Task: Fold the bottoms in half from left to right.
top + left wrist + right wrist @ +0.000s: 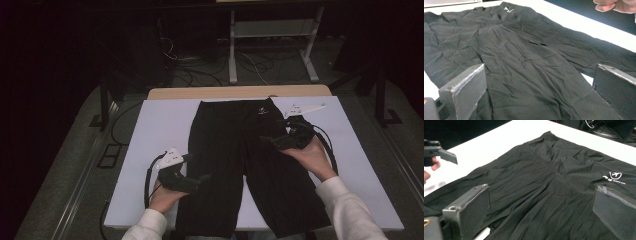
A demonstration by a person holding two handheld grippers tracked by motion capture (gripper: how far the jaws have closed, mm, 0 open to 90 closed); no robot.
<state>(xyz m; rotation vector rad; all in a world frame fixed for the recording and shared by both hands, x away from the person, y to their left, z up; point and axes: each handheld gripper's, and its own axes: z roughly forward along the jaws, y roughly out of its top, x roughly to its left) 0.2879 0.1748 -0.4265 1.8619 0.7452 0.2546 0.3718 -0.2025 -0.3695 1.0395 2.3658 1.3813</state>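
Observation:
Black trousers (225, 150) lie flat on the white table cover (160, 130), waist at the far end, both legs reaching toward the near edge. A small white logo (263, 111) marks the waist on the right. My left gripper (198, 167) hovers open over the outer edge of the left leg, jaws pointing right. My right gripper (270, 134) stands open above the upper right leg, jaws pointing left. In the left gripper view the wrinkled cloth (524, 60) spreads beneath the wide jaws of the left gripper (540, 67). The right gripper (541, 187) is likewise spread over cloth (536, 177) near the logo (615, 176).
The table's wooden far edge (240, 92) shows beyond the cover. Behind it, cables (200, 75) lie on the floor by a white metal stand (232, 55). Bare white cover flanks the trousers on both sides. Far off in the right gripper view, the left gripper (439, 151) appears.

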